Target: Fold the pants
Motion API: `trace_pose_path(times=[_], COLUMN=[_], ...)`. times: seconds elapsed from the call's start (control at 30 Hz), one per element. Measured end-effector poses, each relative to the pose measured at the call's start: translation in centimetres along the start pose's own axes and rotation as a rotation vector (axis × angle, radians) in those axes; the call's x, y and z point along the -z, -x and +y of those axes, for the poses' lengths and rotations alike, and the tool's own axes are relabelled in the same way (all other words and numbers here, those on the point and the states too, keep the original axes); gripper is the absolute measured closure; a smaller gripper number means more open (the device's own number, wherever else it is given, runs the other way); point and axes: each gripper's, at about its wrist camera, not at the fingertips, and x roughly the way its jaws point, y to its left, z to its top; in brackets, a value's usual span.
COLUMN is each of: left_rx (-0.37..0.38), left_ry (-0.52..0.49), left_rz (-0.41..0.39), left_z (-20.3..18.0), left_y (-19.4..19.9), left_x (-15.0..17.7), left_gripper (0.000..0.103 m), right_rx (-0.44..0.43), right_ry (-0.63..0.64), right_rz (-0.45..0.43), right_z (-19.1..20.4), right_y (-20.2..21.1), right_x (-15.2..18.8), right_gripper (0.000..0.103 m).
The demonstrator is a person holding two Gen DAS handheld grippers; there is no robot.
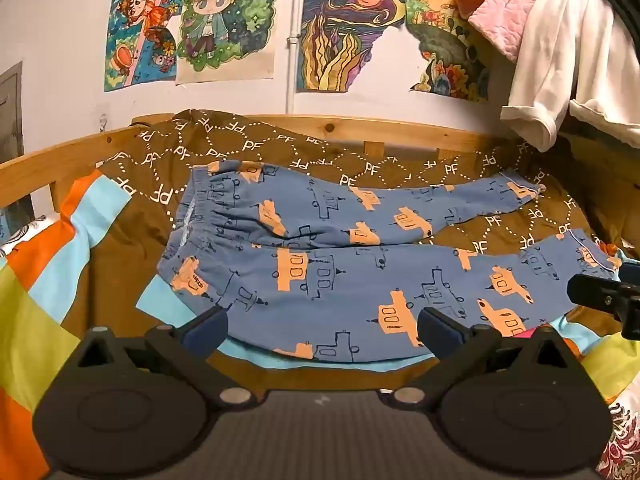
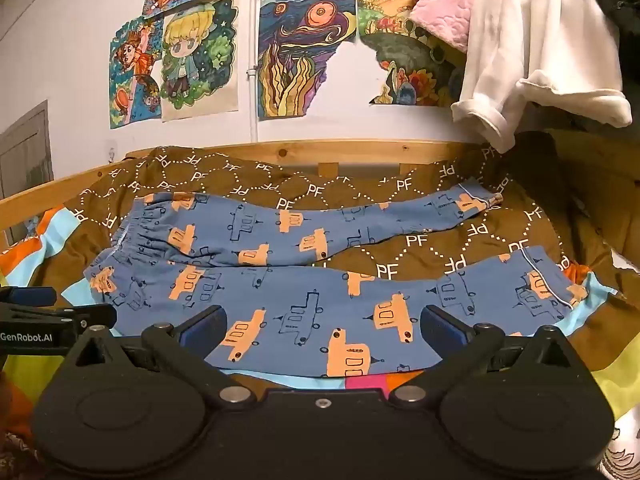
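Blue pants (image 1: 340, 276) with orange bus prints lie spread flat on a brown "PF" blanket (image 1: 280, 148), waistband at the left, both legs running right and splayed apart. They also show in the right wrist view (image 2: 304, 300). My left gripper (image 1: 322, 330) is open and empty, hovering over the near edge of the near leg toward the waist end. My right gripper (image 2: 322, 330) is open and empty over the near leg's near edge, more toward the cuff. Each gripper shows at the other view's edge: the right gripper (image 1: 608, 300), the left gripper (image 2: 44, 312).
A wooden bed rail (image 1: 400, 130) runs along the wall behind the blanket. A colourful patchwork sheet (image 1: 48, 264) lies at left and near. A white garment (image 1: 568, 60) and a pink quilted cloth (image 1: 500, 12) hang at upper right. Drawings (image 1: 224, 20) cover the wall.
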Motion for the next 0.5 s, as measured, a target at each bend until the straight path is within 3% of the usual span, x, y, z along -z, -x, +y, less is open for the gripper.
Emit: trace_pose_path(times=[0.5], left_rx=[-0.006], left_ry=[0.015], left_rz=[0.002], left_z=[0.4], left_y=[-0.3], left_x=[0.2], left_gripper=[0.000], right_rx=[0.004], right_ry=[-0.016], right_rz=[-0.003], right_z=[-0.5], right_y=[-0.3], right_x=[-0.1], right_gripper=[0.001])
